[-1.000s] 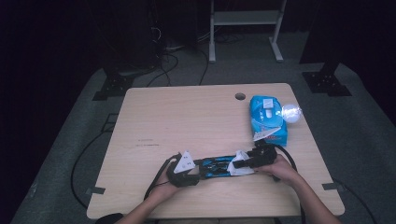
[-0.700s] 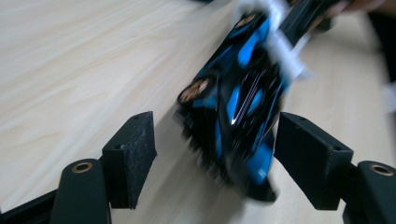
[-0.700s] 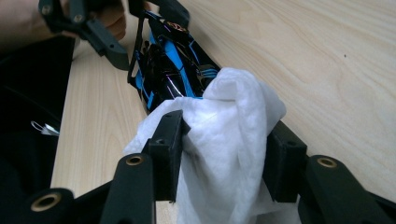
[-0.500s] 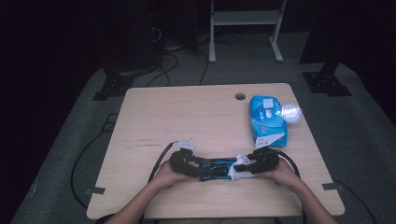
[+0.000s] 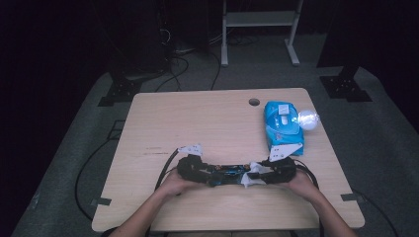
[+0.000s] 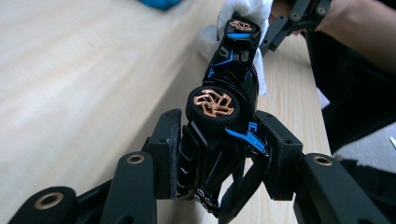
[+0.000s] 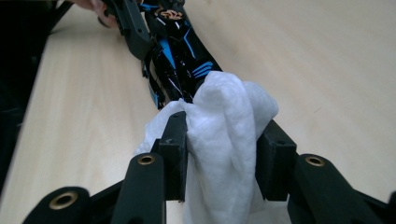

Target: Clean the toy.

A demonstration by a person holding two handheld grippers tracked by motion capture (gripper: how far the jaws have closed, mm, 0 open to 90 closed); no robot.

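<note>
Both sets of fingers are busy: my left gripper [image 6: 219, 154] has just squeezed tighter on one end of the toy car [image 5: 225, 174], and my right gripper [image 7: 219, 154] has been closing on a white wipe [image 7: 224, 135] pressed against the other end. I hold the car near the front edge of the table [image 5: 207, 118]. I think I am wiping it clean. Next I should rub along the body. The blue wipe pack [image 5: 281, 126] lies near the right edge.

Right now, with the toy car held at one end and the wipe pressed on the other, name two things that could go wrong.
1. The left gripper clamps only the tail of the toy car, so a hard push could twist the car loose.
2. The white wipe bunches loosely in the right gripper and may slip out.
3. The work sits near the table front edge, so a dropped car might fall off.
</note>
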